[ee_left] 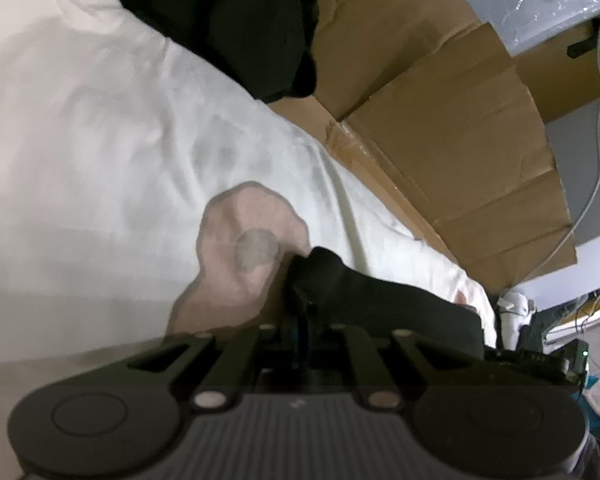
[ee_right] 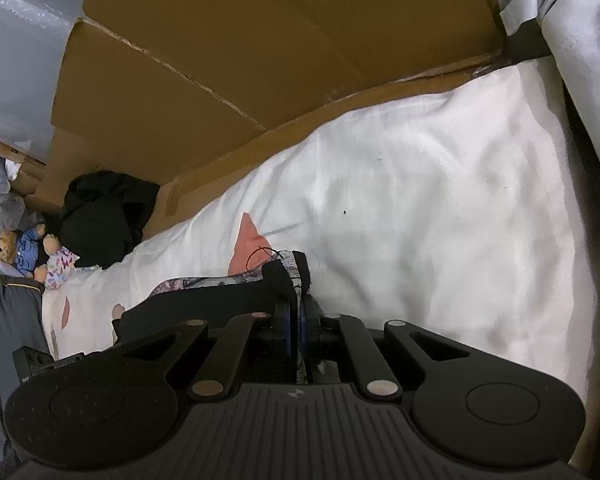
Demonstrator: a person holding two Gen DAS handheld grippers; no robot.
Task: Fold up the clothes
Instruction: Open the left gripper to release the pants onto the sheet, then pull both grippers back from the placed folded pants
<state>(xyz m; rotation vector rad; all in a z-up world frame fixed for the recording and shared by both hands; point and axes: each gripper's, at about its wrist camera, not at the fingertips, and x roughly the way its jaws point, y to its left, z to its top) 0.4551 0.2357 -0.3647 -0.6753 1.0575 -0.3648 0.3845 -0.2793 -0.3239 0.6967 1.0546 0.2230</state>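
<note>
Landmark: the bed sheet (ee_right: 420, 200) under my tongs. On it, nearest me, lies the garment (ee_right: 220, 300), stretched between my left gripper (ee_left: 300, 280) and my right gripper (ee_right: 298, 300). Behind the sheet, along its far edge, stands the cardboard (ee_right: 240, 60). At the sheet's far left corner sits a heap of clothing (ee_right: 100, 216); left of that heap, two stuffed toys (ee_right: 32, 256).
</note>
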